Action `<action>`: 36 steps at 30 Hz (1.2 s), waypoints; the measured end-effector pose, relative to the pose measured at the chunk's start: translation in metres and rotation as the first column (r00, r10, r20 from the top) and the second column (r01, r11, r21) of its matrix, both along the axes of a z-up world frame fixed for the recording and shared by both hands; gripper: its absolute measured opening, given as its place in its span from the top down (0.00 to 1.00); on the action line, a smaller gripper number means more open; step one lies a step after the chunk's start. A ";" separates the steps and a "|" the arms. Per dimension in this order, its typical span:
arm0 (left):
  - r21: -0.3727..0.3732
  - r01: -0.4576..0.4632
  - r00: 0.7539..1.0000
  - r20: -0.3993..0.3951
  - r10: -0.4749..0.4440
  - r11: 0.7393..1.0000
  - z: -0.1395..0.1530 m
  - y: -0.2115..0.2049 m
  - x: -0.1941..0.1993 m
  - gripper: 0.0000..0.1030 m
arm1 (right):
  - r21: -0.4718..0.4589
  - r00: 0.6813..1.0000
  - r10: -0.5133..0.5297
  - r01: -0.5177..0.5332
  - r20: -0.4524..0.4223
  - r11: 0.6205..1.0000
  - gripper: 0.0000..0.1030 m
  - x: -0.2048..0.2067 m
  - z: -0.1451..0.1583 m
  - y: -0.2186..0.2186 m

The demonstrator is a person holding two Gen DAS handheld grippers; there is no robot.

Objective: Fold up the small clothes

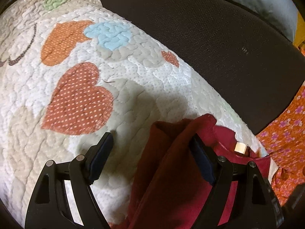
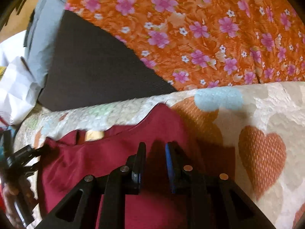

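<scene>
Quilted heart-print blanket [image 1: 80, 99] covers work surface; dark mat [image 1: 209, 38] beyond far edge, orange floral fabric [image 2: 200, 28] far right. Maroon garment [image 2: 118, 152] lies flat on blanket near far edge, tag [image 1: 240, 147] showing at neckline. Left gripper [image 1: 152, 147] spread wide, garment fold bunched between fingers, not clamped. Right gripper [image 2: 155, 152] above garment, narrow gap between fingers, nothing pinched.

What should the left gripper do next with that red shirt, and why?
Probably close the left gripper: its jaws stand wide open, and a raised fold of the red shirt sits between them on the quilt, unheld. Gripping it would let the fold be carried over.
</scene>
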State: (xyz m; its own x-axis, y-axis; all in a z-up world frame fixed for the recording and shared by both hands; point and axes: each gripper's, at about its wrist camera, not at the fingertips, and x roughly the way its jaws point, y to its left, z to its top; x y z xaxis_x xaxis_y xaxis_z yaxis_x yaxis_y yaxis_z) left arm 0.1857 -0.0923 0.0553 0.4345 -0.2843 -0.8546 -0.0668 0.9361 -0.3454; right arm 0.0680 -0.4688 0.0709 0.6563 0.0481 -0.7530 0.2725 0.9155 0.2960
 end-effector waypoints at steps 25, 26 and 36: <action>0.266 0.143 0.978 0.108 -0.176 0.953 0.044 -0.001 -0.136 0.21 | 0.003 0.989 0.150 -0.150 -0.001 0.989 0.63 -0.068 0.008 0.079; 0.250 0.147 0.979 0.103 -0.177 0.957 0.041 0.002 -0.138 0.21 | 0.008 0.987 0.161 -0.161 -0.008 0.987 0.63 -0.067 0.006 0.086; 0.058 0.114 0.993 -0.005 -0.114 0.992 -0.002 0.030 -0.118 0.21 | -0.138 1.000 0.007 -0.011 -0.027 0.990 0.57 -0.087 -0.001 0.049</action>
